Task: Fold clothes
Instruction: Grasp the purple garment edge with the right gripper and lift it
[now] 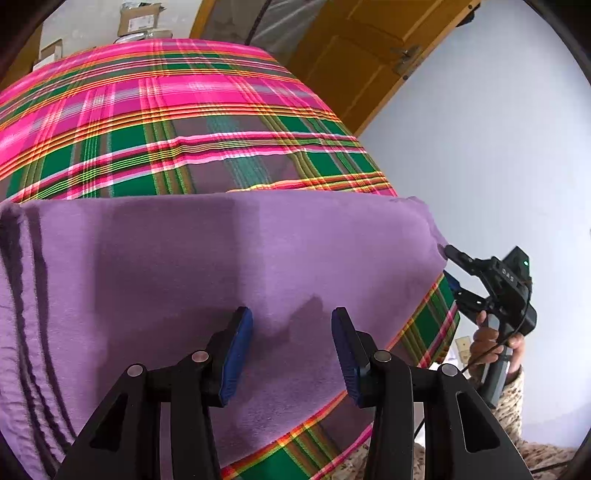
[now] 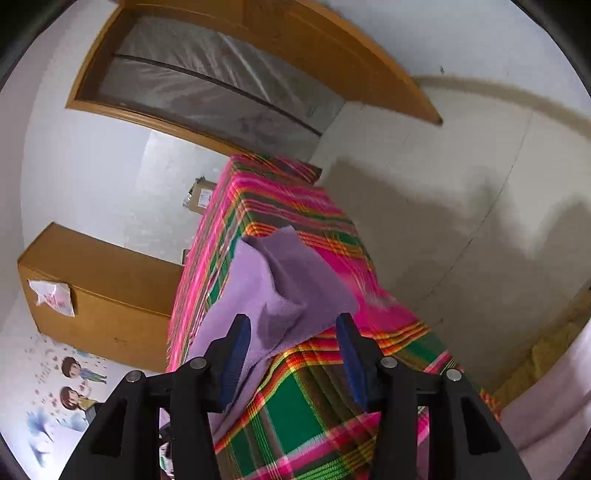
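A purple cloth (image 1: 229, 266) lies flat on a table under a pink and green plaid cover (image 1: 166, 110). My left gripper (image 1: 291, 350) hovers open just over the cloth's near part, with nothing pinched between its blue pads. In the left wrist view my right gripper (image 1: 452, 269) is at the cloth's right corner, its fingers apart. In the right wrist view the right gripper (image 2: 293, 354) stands open. The purple cloth (image 2: 295, 291) has a rumpled, raised corner just ahead of the pads, and they do not press on it.
A person's hand (image 1: 491, 339) in a patterned sleeve holds the right gripper off the table's right edge. A wooden door (image 1: 369, 48) and cardboard boxes (image 1: 140, 20) stand behind the table. A wooden cabinet (image 2: 99, 295) is beside it, against a pale wall.
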`<state>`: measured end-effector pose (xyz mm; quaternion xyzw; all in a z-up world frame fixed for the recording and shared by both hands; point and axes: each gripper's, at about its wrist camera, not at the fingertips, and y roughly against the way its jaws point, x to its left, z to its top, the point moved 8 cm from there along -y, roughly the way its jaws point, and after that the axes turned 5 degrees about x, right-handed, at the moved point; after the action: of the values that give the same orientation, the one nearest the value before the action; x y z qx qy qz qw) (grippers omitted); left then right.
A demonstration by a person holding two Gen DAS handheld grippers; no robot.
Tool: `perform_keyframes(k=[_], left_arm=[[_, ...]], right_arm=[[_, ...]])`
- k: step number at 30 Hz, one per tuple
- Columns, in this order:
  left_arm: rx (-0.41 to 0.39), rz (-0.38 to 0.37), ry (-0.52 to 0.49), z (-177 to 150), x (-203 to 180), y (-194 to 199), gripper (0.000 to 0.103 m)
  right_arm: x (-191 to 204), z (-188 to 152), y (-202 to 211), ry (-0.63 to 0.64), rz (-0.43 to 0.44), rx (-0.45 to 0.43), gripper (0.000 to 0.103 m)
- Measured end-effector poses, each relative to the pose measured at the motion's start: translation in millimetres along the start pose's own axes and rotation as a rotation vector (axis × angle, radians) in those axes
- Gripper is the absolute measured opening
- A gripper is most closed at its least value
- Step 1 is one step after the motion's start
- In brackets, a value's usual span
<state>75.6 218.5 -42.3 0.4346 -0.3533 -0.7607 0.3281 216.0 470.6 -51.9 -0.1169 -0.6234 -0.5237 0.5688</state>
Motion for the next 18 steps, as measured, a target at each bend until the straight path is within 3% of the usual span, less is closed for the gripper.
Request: perform_keyframes(k=[7,10,16,18], left_arm=[[0.003,0.016,-0.017,1,-1,-1,0.046],[0.001,0.024,-0.027,2,-2,-2,0.046],[-0.002,0.025,-0.032,4,-3,-4,0.049],[-0.001,0.023,-0.040,4,-6,-4,0.049]], right_arm=[[2,10,-17,-0.044,0.025,0.009,0.049],[4,13,-18,-0.025,-0.001,-0.004,0.032],[17,13,-14,0.089,-0.079,-0.057,0.013],[24,11,-11,0.144,-0.121,-0.084,0.011]])
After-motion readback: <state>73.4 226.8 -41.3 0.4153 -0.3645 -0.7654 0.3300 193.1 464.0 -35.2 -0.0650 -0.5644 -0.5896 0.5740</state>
